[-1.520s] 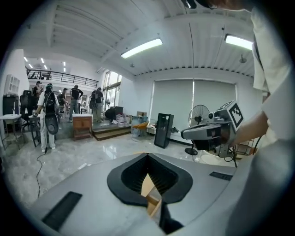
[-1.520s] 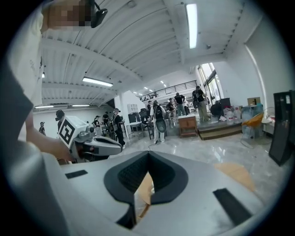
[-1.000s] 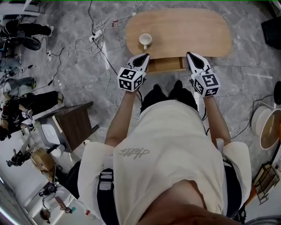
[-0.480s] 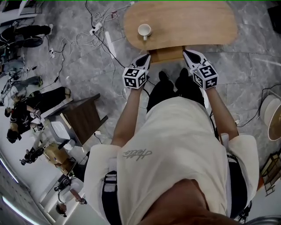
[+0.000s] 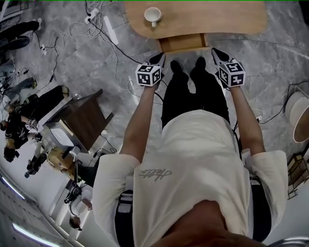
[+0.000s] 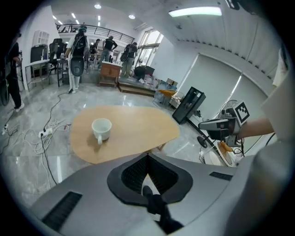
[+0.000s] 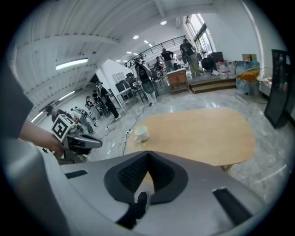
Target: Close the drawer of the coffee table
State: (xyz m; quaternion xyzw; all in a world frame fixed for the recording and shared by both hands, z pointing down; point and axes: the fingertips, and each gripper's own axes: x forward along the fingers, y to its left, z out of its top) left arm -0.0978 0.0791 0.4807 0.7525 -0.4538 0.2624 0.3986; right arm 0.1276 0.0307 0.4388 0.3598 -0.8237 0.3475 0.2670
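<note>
floor (image 5: 96,62): grey marble, cables (image 5: 104,31) | coffee table (image 5: 217,17): oval wood, cup (image 5: 152,15) | drawer (image 5: 183,42): open

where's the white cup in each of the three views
Head view: white cup near the top edge, left of centre, on the coffee table.
Left gripper view: cup left of centre, on the table's left part.
Right gripper view: cup just left of centre.
Shared landmark: the oval wooden tabletop under it.

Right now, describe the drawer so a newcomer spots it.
Find the oval wooden coffee table. At its near edge, right of the white cup, a wooden drawer juts out toward the person: the only straight-edged piece under the rounded top.
</note>
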